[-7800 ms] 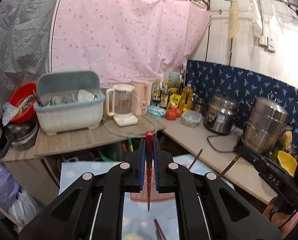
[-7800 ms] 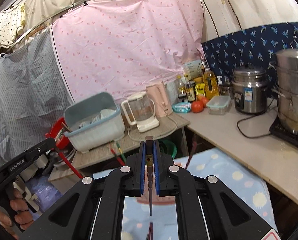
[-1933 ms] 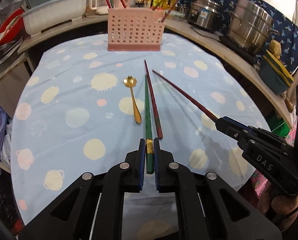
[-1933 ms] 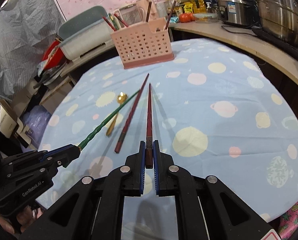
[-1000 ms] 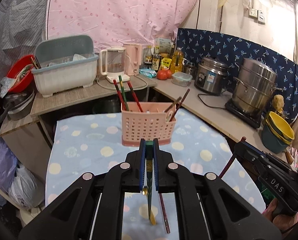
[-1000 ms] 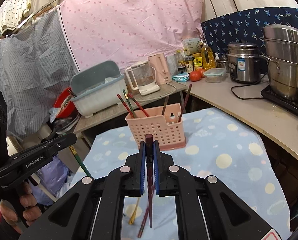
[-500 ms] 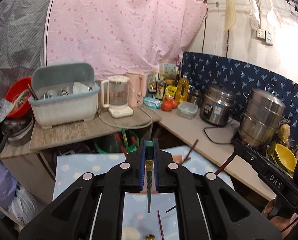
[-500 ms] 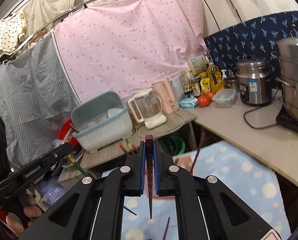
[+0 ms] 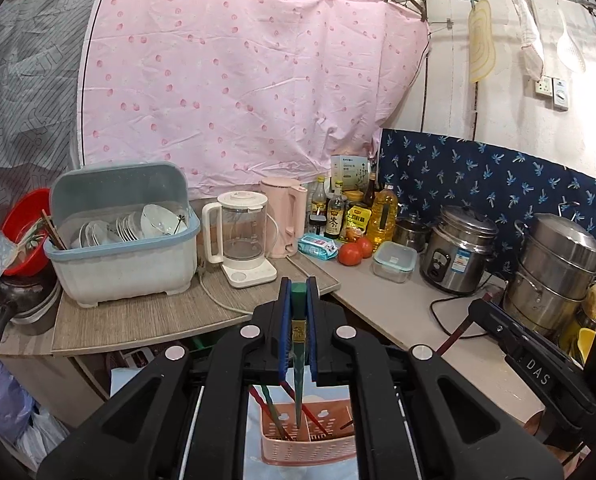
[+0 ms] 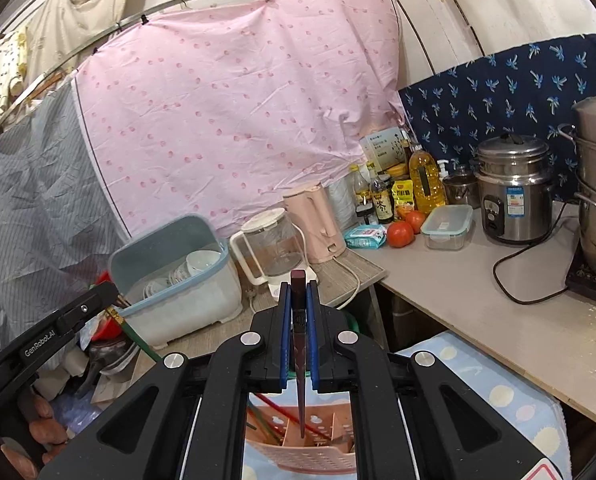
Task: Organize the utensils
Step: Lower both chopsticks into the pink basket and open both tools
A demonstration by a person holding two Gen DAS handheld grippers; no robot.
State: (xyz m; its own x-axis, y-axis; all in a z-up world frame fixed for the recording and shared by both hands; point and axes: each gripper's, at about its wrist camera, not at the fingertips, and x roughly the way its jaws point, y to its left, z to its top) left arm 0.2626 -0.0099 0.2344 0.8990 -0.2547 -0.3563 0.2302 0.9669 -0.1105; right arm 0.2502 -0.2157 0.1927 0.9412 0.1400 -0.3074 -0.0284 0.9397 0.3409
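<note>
Pink spotted cloth fills the upper frame behind a counter holding a dish rack and a glass kettle. My left gripper is clamped on a green chopstick, its tip hanging over the pink utensil basket at bottom centre. My right gripper pinches a dark red chopstick above that basket.

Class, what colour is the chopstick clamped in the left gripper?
Green, with a gold band: the chopstick shows best in the left wrist view.
</note>
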